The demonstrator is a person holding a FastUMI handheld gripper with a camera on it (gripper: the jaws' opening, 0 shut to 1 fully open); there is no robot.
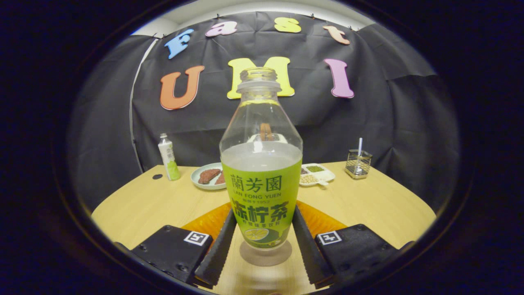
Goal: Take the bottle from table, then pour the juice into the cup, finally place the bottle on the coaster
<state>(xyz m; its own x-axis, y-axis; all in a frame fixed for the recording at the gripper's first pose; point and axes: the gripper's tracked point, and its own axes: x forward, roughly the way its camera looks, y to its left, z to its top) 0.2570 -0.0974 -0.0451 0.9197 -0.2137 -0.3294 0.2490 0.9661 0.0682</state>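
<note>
A clear uncapped bottle (262, 184) with a green label stands upright between my fingers, about half full of pale juice. Its base rests on the wooden table (135, 209). My gripper (265, 213) is closed around the label, and both fingertips (229, 223) touch the bottle's sides. An orange coaster (206, 223) lies on the table just behind the bottle and shows on both sides of it. Something brown and white shows blurred through the bottle's upper part; I cannot tell what it is.
At the table's far side stand a small white and green bottle (168, 157), a plate with brown food (206, 176), a divided dish of beans (317, 174) and a glass holder with a straw (358, 164). A small dark disc (157, 176) lies at far left.
</note>
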